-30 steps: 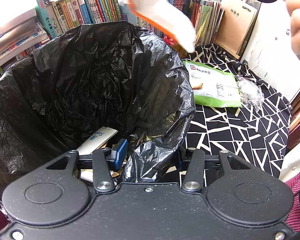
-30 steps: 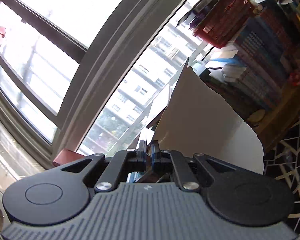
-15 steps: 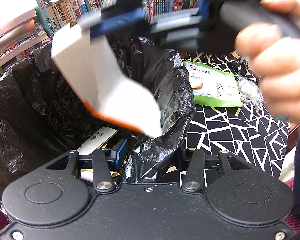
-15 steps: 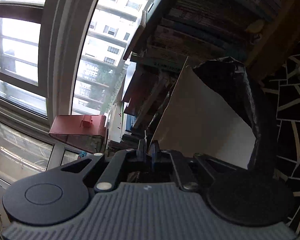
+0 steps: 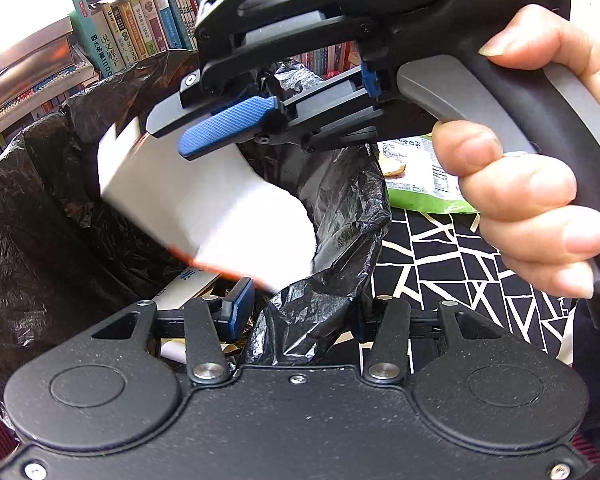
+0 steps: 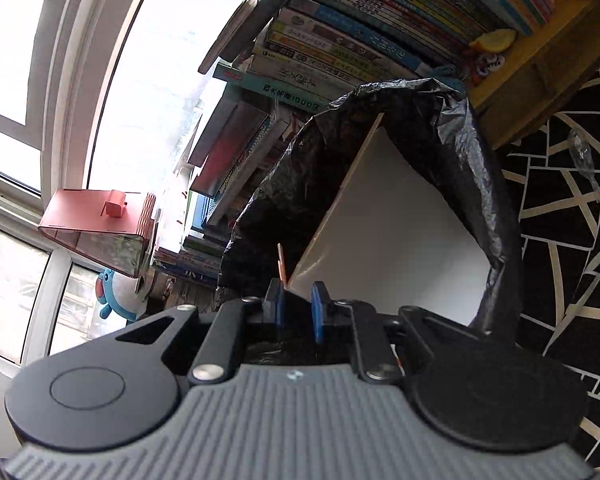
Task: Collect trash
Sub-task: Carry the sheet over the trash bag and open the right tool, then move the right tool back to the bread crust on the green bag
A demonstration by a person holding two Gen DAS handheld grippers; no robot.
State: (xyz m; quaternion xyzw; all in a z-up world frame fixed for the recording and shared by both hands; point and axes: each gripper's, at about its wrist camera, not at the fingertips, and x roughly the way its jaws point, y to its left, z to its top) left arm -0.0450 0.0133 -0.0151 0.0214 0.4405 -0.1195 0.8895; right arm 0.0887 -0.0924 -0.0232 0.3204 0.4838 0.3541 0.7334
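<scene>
The rim of a black trash bag [image 5: 340, 216] is clamped between the fingers of the left gripper [image 5: 296, 316]; the crumpled plastic is bunched in the narrow gap between the two pads, and the bag mouth is kept wide by this hold. Inside the bag, near the bottom, a white packet with blue print [image 5: 188, 284] is seen among other scraps.

Above the bag mouth the right gripper [image 5: 204, 136] is held by a hand [image 5: 540, 184] wrapped around its handle. Its jaws are opening: in the right wrist view the two blue pads [image 6: 318, 312] are seen apart, with a clear gap between them. A white card with an orange edge [image 5: 204, 196] is found just under these fingers, tilted, with its lower part already inside the bag. Its thin edge lies close to the left pad, but it is not pressed from both sides; if it is touched at all cannot be told.

On the black-and-white patterned cloth [image 5: 452, 264] beside the bag, a green snack packet [image 5: 416, 184] is lying, partly hidden by the hand. Behind the bag, rows of books [image 5: 132, 36] are standing on a shelf.
</scene>
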